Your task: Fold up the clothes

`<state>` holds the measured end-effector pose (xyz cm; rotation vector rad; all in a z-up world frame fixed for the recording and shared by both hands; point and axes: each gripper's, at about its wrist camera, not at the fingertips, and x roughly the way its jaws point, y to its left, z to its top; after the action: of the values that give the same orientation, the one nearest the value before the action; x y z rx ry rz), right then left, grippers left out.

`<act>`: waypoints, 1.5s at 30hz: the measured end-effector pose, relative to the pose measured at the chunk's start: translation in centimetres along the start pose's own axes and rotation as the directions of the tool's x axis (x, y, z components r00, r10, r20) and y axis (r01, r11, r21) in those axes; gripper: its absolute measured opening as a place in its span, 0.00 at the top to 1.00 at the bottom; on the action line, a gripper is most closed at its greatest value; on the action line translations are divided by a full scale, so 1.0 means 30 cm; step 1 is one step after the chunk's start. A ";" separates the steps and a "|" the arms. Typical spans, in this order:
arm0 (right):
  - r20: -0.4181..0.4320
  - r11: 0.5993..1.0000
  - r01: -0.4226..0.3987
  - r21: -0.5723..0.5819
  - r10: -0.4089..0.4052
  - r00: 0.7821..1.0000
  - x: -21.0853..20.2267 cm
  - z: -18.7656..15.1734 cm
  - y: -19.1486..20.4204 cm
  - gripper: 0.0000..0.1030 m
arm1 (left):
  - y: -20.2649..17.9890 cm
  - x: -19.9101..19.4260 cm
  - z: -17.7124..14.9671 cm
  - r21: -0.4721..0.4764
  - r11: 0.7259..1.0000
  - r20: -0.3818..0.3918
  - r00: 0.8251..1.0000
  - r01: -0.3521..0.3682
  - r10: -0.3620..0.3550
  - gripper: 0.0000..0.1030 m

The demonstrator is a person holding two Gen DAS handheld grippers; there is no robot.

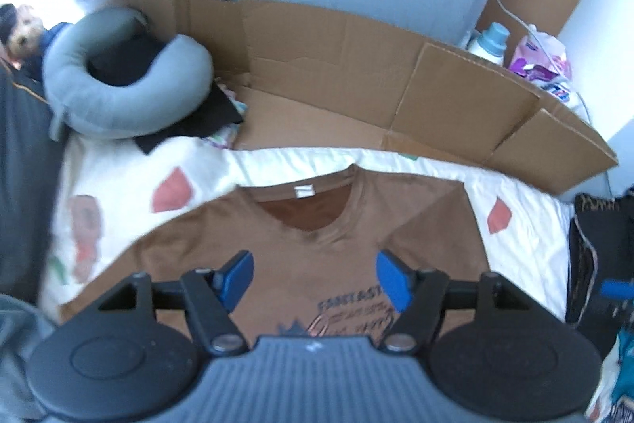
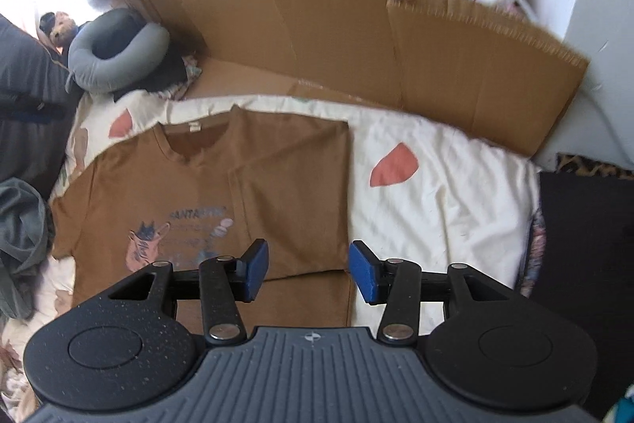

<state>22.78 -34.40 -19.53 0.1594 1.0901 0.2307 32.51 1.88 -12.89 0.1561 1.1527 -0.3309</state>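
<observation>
Where shirt [image 2: 206, 193] edge ends — bare sheet [image 2: 455, 209] beyond.

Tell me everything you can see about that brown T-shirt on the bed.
The brown T-shirt looks like soft cotton knit and lies flat, front up, on a cream sheet with reddish patches. It has a round neckline, a small white neck label and a blurred chest print of dark lettering and pinkish figures. Its right side is folded inward over the body, giving a straight edge; the left sleeve is still spread out. Nothing grips it.
</observation>
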 end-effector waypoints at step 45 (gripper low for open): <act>0.089 0.997 0.050 0.057 -0.054 0.995 -0.737 0.104 0.333 0.09 | 0.372 -0.698 -0.489 -0.245 0.969 0.046 0.999 -0.013 0.025 0.01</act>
<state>14.72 -30.63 3.24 0.1884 1.0096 0.1456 15.87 20.31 -0.17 -0.0578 1.1336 -0.1720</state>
